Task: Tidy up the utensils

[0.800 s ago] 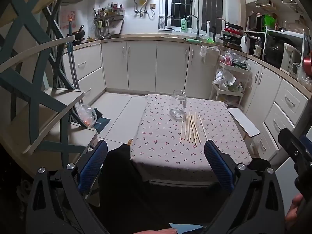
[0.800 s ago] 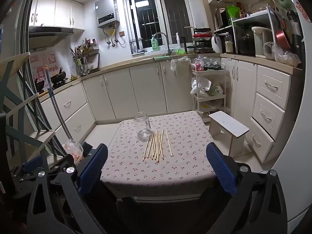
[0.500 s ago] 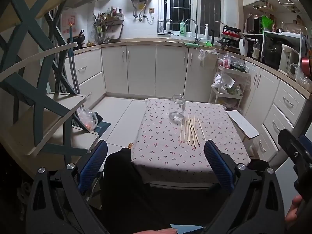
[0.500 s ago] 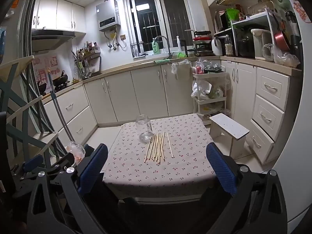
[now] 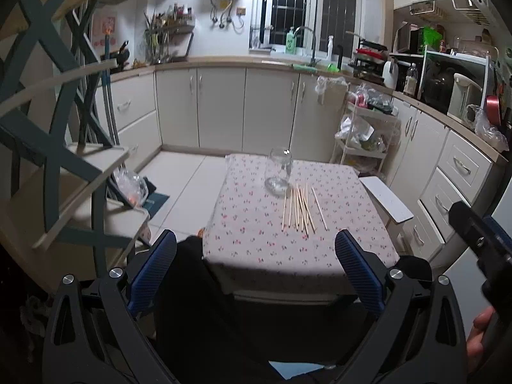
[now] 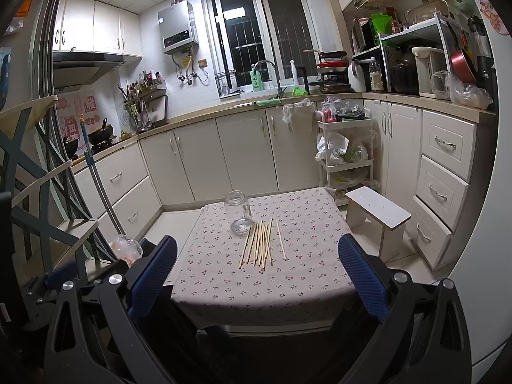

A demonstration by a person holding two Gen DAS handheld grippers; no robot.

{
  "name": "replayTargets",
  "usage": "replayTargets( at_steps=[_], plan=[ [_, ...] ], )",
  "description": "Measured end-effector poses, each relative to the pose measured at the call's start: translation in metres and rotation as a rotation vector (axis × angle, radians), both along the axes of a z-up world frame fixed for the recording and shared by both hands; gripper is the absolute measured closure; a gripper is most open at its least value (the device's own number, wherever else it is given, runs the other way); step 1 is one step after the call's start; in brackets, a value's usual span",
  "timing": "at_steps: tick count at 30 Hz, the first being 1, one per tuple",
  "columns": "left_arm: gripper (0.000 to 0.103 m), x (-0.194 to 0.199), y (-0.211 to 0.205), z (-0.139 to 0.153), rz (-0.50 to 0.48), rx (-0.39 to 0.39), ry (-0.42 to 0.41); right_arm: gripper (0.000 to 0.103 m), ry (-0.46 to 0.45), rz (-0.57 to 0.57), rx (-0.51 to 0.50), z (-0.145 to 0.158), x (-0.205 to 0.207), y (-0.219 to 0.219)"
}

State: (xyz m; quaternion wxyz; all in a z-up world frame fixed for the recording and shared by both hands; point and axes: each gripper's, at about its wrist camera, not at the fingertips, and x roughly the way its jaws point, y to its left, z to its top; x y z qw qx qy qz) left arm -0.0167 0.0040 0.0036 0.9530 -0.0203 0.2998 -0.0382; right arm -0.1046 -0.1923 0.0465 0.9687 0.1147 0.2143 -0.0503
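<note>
Both grippers hang wide apart and empty: left gripper [image 5: 256,265], right gripper [image 6: 257,267], short of the near edge of the cloth-covered table [image 6: 224,288]. Dead ahead and well apart from them lie the loose chopsticks [image 6: 260,243], long axes running away from the grippers. Touching their far tips, slightly left, stands the empty glass jar [image 6: 238,212]. Neither gripper looks clearly nearer.

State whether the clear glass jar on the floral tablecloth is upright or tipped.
Upright: the clear glass jar stands on its base, its open mouth facing up, beside the wooden chopsticks.
</note>
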Motion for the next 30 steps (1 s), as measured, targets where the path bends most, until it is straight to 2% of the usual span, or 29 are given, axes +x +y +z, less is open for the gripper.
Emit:
replayTargets(
  at_steps=[6,30],
  plan=[
    [0.008,-0.0066,0.0015,0.0031,0.011,0.0,-0.038,0.006,-0.002,0.002,0.003,0.0018,-0.0005,0.0016],
    [0.008,-0.0004,0.0023,0.001,0.001,0.007,-0.027,0.006,0.007,0.008,0.017,-0.0019,0.0001,0.0022]
  ],
)
